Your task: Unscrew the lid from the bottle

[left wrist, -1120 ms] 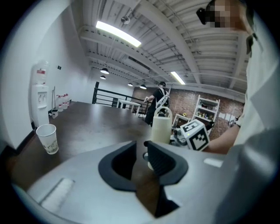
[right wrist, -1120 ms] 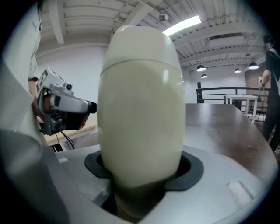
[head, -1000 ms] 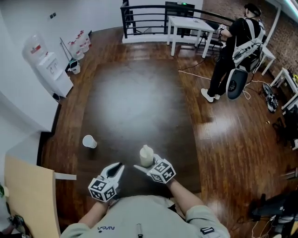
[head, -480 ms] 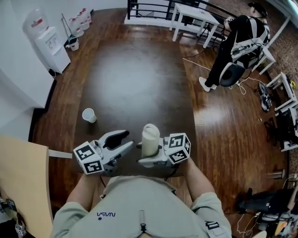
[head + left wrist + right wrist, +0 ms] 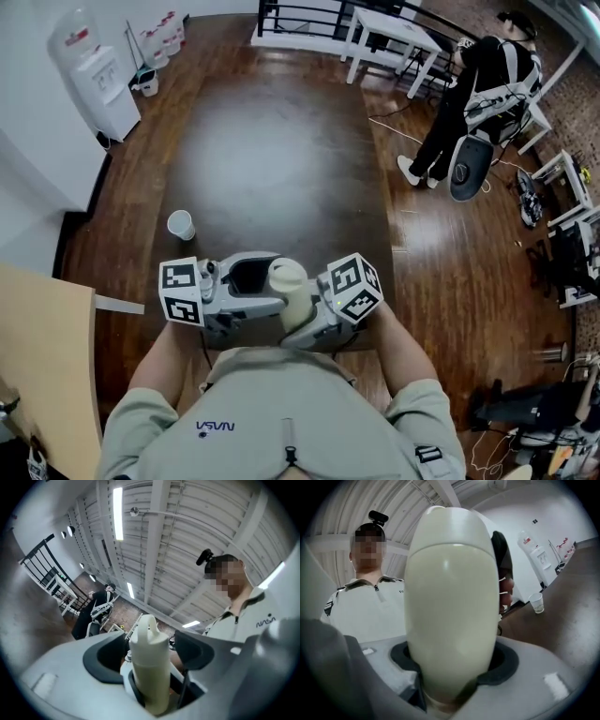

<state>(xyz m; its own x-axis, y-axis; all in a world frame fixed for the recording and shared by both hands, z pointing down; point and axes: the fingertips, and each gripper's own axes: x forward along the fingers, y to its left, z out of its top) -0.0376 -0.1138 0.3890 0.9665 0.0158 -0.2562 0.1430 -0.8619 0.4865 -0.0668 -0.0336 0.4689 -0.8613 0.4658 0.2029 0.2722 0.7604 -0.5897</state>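
I am holding the cream plastic bottle (image 5: 289, 292) above the near edge of the dark wooden table (image 5: 272, 150), with the right gripper (image 5: 300, 321) fingers clamping its body steady, while the left gripper (image 5: 274, 286) fingers, having just been opening wide, are straddling its loop-topped cream lid (image 5: 149, 626) without touching, ready for twisting.

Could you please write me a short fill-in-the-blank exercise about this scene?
1. The right gripper is shut on a cream ____.
2. A white paper ____ stands upright on the dark table.
3. In the head view, it stands to the ____ of the gripped item.
Missing words: bottle; cup; left.
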